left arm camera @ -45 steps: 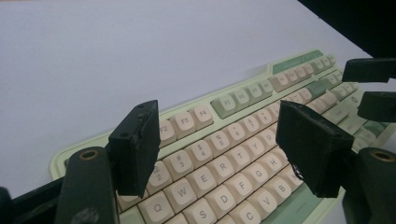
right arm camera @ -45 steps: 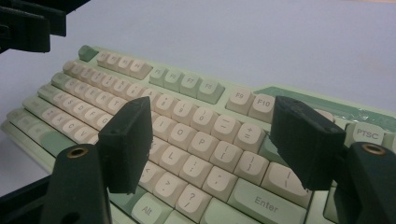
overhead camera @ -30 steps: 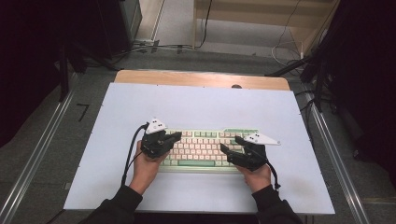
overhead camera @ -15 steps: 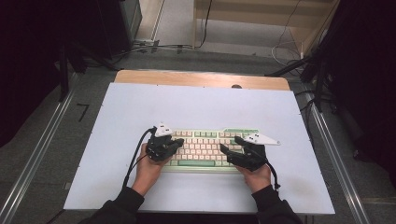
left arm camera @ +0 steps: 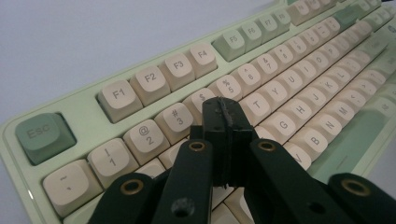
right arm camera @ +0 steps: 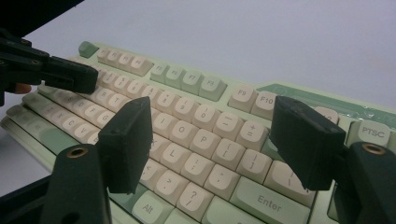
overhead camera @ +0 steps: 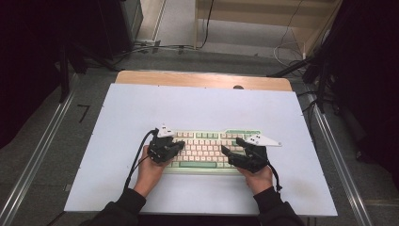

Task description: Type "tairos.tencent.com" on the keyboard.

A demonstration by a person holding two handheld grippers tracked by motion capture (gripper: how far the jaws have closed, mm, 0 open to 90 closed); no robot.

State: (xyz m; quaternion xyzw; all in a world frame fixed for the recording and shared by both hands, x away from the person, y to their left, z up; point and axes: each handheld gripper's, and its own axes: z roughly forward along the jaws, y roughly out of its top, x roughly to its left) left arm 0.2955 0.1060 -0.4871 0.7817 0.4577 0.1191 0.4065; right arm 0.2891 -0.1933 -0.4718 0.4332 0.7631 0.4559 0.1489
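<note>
A pale green keyboard (overhead camera: 207,149) with cream keycaps lies flat on the white surface (overhead camera: 202,108), somewhat nearer the near edge than the far one and roughly centred between the left and right edges. Its long side runs parallel to the near edge.

The person's left hand (overhead camera: 149,172) comes in from the near edge and holds the left tongs (overhead camera: 175,147) over the left end of the keyboard. Those tongs are pressed fully together with nothing between them. In the left gripper view the closed tip (left arm camera: 224,116) sits right over the keys just below the number row, around the 4 key; whether it actually presses a key I cannot tell. The green Esc key (left arm camera: 43,135) lies off toward the keyboard's far left corner.

The right hand (overhead camera: 258,178) holds the right tongs (overhead camera: 231,147) over the right part of the keyboard. They stand wide apart and have hold of nothing; in the right gripper view (right arm camera: 212,140) the gap between the two black pads frames the keys around P, L and the brackets, with the Enter key (right arm camera: 271,198) just below the right-hand pad. The pads hover above the keycaps rather than gripping them. A black cable (overhead camera: 134,167) trails from the left tongs back toward the near edge.
</note>
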